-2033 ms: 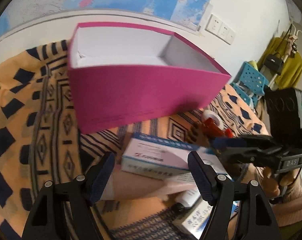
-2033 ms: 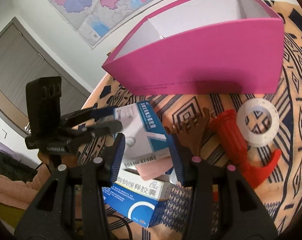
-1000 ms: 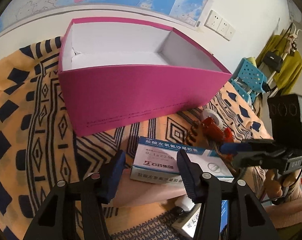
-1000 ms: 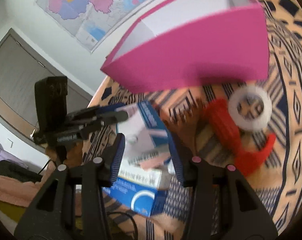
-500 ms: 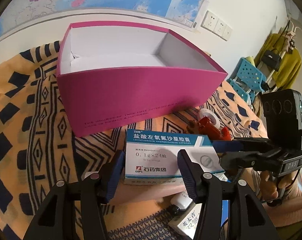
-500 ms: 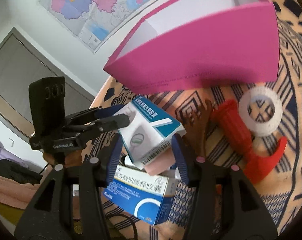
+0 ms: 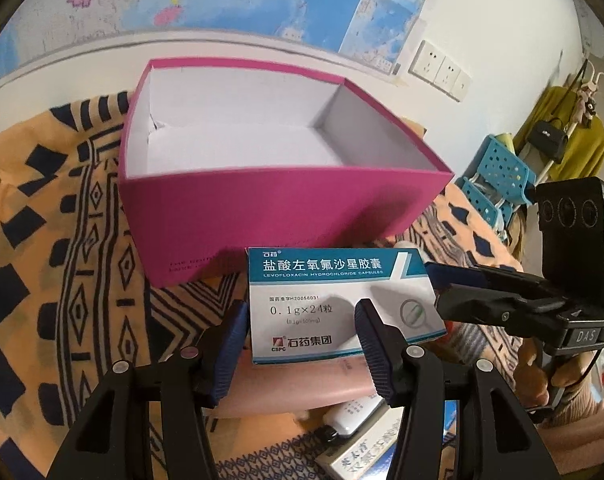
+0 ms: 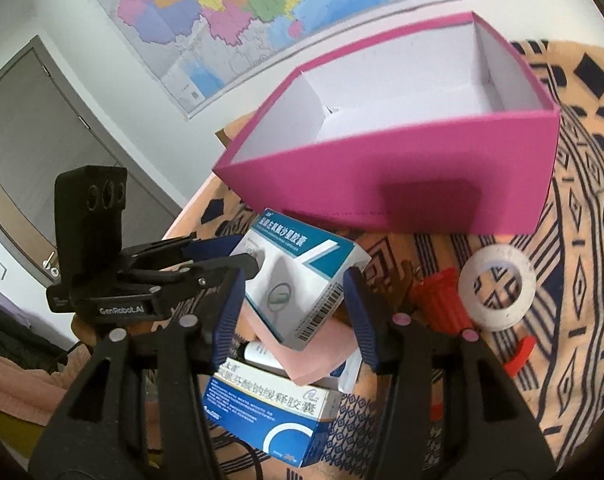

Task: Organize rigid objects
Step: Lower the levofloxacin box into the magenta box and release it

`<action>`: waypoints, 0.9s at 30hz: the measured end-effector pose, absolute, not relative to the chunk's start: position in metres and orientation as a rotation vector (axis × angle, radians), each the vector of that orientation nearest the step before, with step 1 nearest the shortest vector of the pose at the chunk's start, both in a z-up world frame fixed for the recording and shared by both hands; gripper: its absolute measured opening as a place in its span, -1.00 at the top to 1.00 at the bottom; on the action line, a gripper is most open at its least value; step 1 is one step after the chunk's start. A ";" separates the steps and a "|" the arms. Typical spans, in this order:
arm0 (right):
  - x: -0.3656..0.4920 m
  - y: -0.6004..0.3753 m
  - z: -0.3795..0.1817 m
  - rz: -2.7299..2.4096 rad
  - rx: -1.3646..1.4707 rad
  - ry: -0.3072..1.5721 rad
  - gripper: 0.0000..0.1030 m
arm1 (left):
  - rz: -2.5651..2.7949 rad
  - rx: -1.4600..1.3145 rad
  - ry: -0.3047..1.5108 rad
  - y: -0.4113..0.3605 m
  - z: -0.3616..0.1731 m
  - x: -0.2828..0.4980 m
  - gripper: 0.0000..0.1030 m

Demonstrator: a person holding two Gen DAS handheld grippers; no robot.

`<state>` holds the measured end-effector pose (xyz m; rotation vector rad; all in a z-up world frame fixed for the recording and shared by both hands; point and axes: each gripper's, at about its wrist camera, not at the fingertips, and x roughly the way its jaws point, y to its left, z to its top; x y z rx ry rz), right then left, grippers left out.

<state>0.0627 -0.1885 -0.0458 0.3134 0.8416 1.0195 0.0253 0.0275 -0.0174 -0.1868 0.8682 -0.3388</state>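
Between both grippers' fingers, seemingly gripped, sits the medicine box (image 7: pixel 338 304).

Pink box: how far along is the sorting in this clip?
Done: nothing yet; the pink box is empty. In hand: the teal-and-white medicine box sits tilted between the pads of the right gripper, whose jaws have just been opening; the left gripper is at its other end, grip unclear. Left: that box, the blue medicine box, tape roll and red piece, all outside on the cloth.

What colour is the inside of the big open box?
White inside, with magenta-pink outer walls: the large open cardboard box. The left wrist view shows it best.
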 end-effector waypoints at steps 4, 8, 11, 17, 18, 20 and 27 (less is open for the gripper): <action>0.061 -0.189 -0.030 1.018 0.288 0.798 -0.05 | -0.331 -0.188 0.830 0.028 -0.001 0.021 -0.07; 0.063 -0.188 -0.011 1.017 0.268 0.742 -0.05 | -0.324 -0.191 0.786 0.033 0.018 0.017 -0.07; 0.065 -0.186 0.002 1.021 0.254 0.703 -0.05 | -0.316 -0.187 0.757 0.036 0.031 0.018 -0.07; 0.076 -0.181 0.026 1.013 0.234 0.636 -0.05 | -0.286 -0.158 0.702 0.036 0.051 0.032 -0.07; 0.079 -0.180 0.029 1.016 0.237 0.628 -0.05 | -0.283 -0.158 0.699 0.036 0.052 0.036 -0.07; 0.087 -0.180 0.034 1.019 0.243 0.618 -0.05 | -0.277 -0.164 0.697 0.038 0.054 0.045 -0.07; 0.122 -0.165 0.031 1.002 0.245 0.646 -0.05 | -0.226 -0.164 0.729 0.043 0.045 0.080 -0.07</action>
